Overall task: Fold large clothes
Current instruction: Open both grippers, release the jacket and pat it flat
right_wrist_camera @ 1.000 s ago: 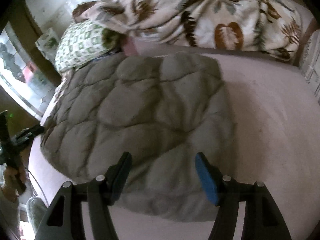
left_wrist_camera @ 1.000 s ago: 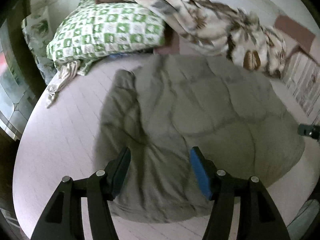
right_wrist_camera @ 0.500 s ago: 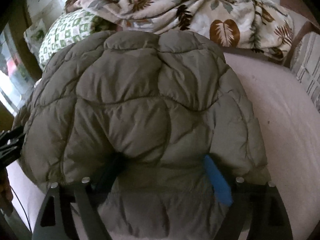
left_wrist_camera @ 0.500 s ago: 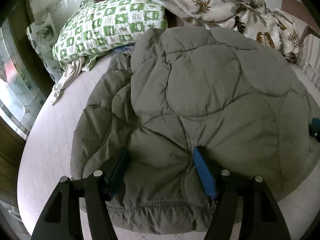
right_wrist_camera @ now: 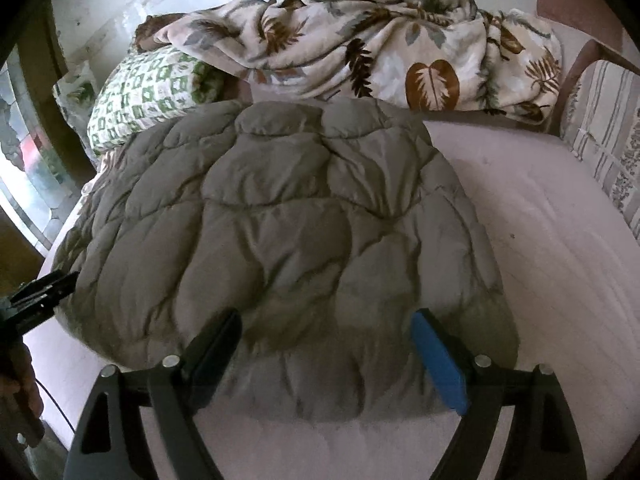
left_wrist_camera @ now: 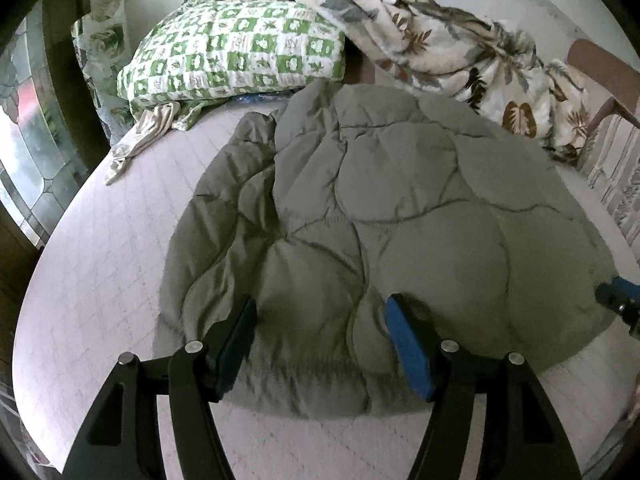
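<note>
Since half a second ago both grippers have backed off the hem: the padding that bulged up between the fingers then now lies flat again, and the quilted jacket [left_wrist_camera: 400,208] has settled back onto the bed [left_wrist_camera: 100,272].

The left gripper [left_wrist_camera: 320,332] stands wide open with nothing held, its black and blue pads spread above the near hem. The right gripper [right_wrist_camera: 326,344] is likewise wide open and holds nothing, hovering over the hem toward the jacket's right side. Whether the pads touch the fabric cannot be told from these views.

The jacket lies spread on the pale sheet, grey-olive, puffy, stitched in curved panels. One side is doubled over on itself toward the left, where a sleeve or side panel [left_wrist_camera: 248,136] shows. Its far edge reaches close to the green checked pillow [left_wrist_camera: 240,52] and the leaf-print blanket [right_wrist_camera: 380,52].

Handling judgement: the jacket looks soft, thick and springy, light for its bulk, with a smooth shell that may slip between the pads. A shallow pinch on a puffed panel would likely squeeze out. A better hold is at the hem band or along a stitch line, where the filling is thin and the pads can close on layered fabric. Folded layers will probably spring back, so each fold may need pressing down.
</note>
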